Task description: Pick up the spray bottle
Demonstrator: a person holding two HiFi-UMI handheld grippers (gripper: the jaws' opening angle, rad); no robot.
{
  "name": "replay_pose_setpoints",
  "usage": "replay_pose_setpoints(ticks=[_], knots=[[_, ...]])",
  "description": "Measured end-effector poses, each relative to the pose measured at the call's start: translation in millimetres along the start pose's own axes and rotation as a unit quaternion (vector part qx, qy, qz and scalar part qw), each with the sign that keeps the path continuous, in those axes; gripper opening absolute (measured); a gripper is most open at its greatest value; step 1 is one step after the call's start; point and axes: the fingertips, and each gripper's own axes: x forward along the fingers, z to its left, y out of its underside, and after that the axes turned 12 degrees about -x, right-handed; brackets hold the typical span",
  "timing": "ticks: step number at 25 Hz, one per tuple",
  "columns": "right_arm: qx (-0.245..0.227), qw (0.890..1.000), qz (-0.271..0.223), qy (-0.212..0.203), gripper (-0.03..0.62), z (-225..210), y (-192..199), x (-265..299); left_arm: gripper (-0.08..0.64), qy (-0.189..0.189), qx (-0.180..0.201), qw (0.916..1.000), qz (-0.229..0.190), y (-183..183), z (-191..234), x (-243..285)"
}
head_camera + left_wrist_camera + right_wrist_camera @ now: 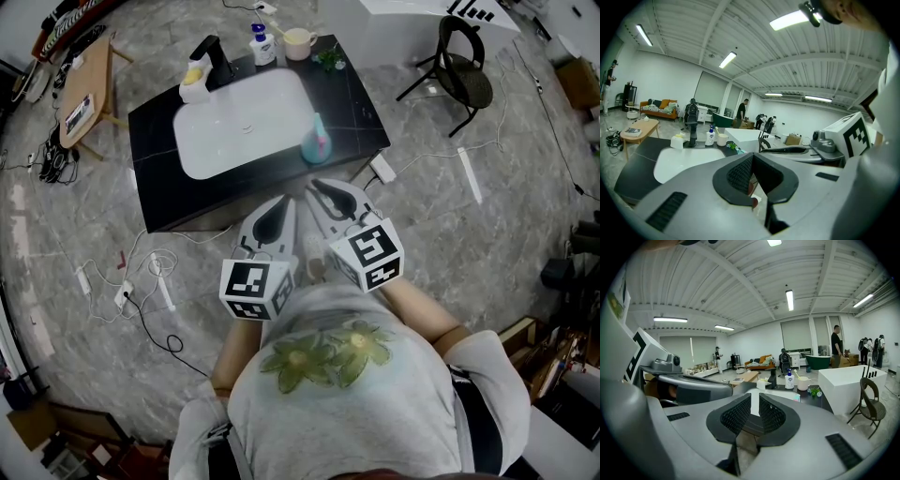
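Note:
The spray bottle [316,141] is teal with a pink trigger and stands upright at the near right edge of the black counter [356,103], beside the white sink [244,122]. It shows small in the left gripper view [737,152] and in the right gripper view [796,398]. My left gripper [281,204] and right gripper [317,186] are side by side in front of the person, short of the counter's near edge and pointing at it. Both are shut with nothing between the pads. The bottle is just beyond the right gripper's tips.
At the counter's far edge stand a black faucet [208,52], a pump bottle [262,45], a cup [298,42] and a small plant [328,59]. A black chair [464,70] is at the right. Cables and a power strip [127,295] lie on the floor at left.

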Motion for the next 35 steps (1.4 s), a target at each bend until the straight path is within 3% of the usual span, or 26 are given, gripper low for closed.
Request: replay_pose_setpoints(ticks=[9, 13, 21, 35], knots=[[0.001, 1.0, 0.006, -0.005, 0.029, -13.6, 1.1, 11.8, 0.008, 0.0, 0.001, 1.0, 0.003, -6.7, 3.9, 20.8], [0.002, 1.0, 0.016, -0.018, 0.095, -18.4, 8.1, 18.8, 0.008, -0.003, 0.001, 1.0, 0.002, -8.1, 5.7, 31.2], [-0.004, 1.0, 0.023, -0.016, 0.114, -31.9, 11.6, 32.2, 0.008, -0.014, -0.002, 0.9999, -0.003, -13.4, 14.3, 44.6], [0.02, 0.998, 0.049, 0.046, 0.123, -69.4, 23.8, 51.1, 0.008, -0.015, 0.004, 0.9999, 0.004, -23.4, 22.9, 65.7]])
